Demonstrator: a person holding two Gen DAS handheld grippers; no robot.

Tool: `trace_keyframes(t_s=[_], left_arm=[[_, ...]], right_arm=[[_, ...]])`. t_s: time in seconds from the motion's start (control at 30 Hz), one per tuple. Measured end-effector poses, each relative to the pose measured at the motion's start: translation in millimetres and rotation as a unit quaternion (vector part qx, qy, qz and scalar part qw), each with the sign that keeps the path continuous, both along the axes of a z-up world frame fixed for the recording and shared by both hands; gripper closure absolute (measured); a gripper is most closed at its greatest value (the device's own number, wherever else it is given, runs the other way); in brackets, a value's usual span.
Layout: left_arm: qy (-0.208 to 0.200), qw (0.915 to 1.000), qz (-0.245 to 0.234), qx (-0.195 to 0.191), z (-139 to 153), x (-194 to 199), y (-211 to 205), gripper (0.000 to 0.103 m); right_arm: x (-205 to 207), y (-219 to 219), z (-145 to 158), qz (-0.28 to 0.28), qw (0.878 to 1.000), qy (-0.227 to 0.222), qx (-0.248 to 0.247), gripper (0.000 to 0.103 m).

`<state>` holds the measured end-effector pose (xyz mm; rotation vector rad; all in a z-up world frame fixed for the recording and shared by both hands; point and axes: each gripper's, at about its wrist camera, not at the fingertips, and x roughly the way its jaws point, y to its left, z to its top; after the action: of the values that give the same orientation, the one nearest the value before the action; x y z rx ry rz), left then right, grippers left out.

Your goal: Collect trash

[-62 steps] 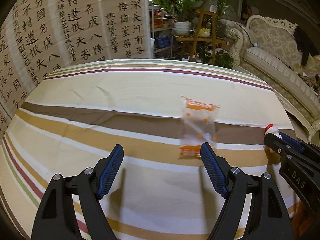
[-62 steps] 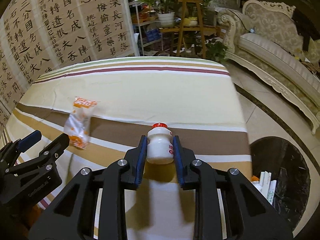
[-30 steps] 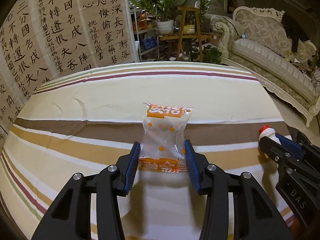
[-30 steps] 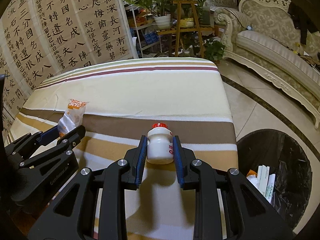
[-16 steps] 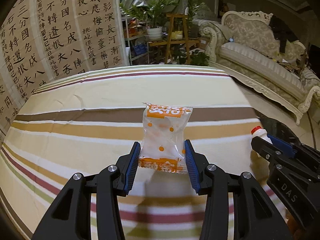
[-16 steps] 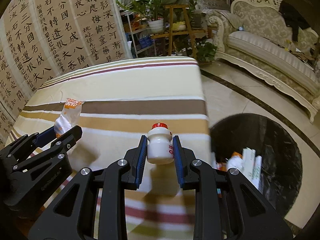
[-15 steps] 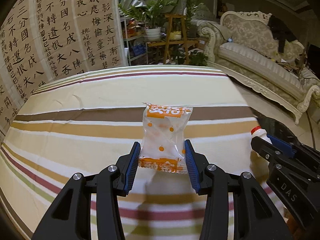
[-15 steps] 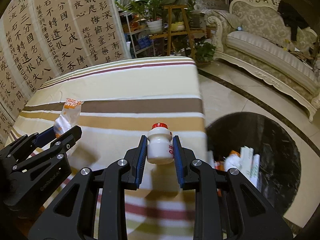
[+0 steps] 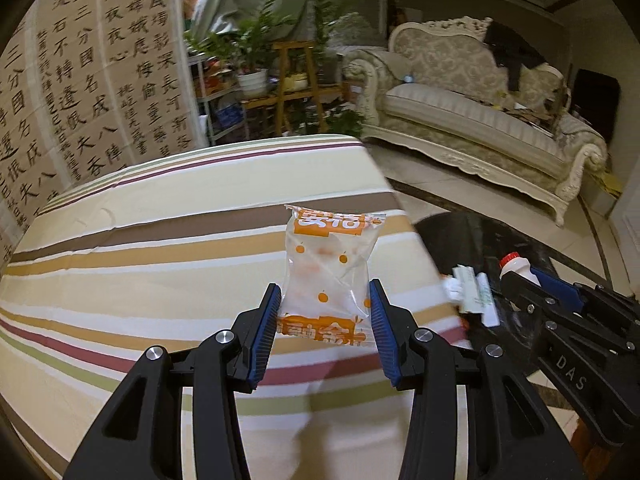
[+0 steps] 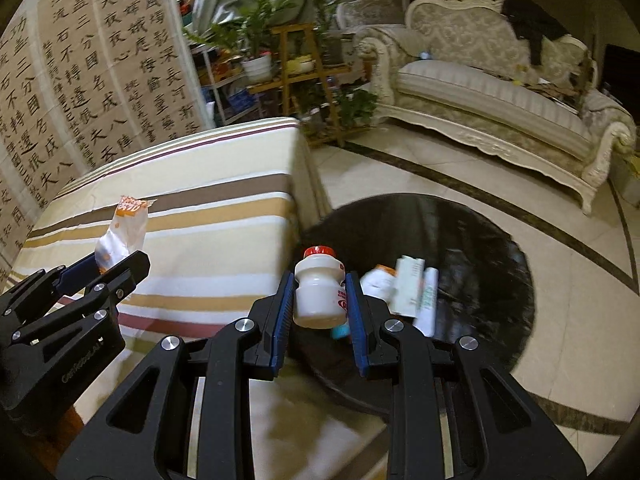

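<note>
My left gripper (image 9: 324,316) is shut on a clear plastic wrapper with orange print (image 9: 330,264), held upright above the striped tablecloth (image 9: 160,264) near the table's right edge. My right gripper (image 10: 320,300) is shut on a small white bottle with a red cap (image 10: 319,288), held over the rim of a black-lined trash bin (image 10: 480,248). The bin holds white cartons (image 10: 416,288) and other scraps. In the left wrist view the right gripper (image 9: 520,280) with the white bottle (image 9: 516,270) shows at the right, over the bin (image 9: 460,240). In the right wrist view the left gripper (image 10: 116,266) with the wrapper (image 10: 124,228) shows at the left.
The bin stands on a pale tiled floor (image 10: 580,280) just right of the table. A cream sofa (image 10: 500,100) lines the far right wall. A calligraphy screen (image 9: 80,92) stands behind the table, with potted plants on wooden shelves (image 9: 280,80) beside it.
Both grippers have travelled right across the table with their loads. The right one has passed the table's edge and hangs over the bin; the left one has neared that edge.
</note>
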<state>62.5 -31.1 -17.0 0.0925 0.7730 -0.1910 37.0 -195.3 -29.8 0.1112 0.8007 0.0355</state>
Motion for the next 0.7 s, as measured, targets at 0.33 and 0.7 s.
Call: trace_keyframes(t_s=[0.33, 0.7], left_arm=[[-0.003, 0.9989, -0.045, 0.011, -5.8, -11.7, -38.3, 0.059], [-0.016, 0.9975, -0.064, 0.025, -9.5, -3.2, -64.4, 0.058]], right_arm=[[-20.7, -38.0, -7.2, -0.047, 0.999, 0.002, -0.004, 0.078], [-13.1, -50.8, -9.9, -0.06, 0.998, 0.002, -0.006, 0.078]])
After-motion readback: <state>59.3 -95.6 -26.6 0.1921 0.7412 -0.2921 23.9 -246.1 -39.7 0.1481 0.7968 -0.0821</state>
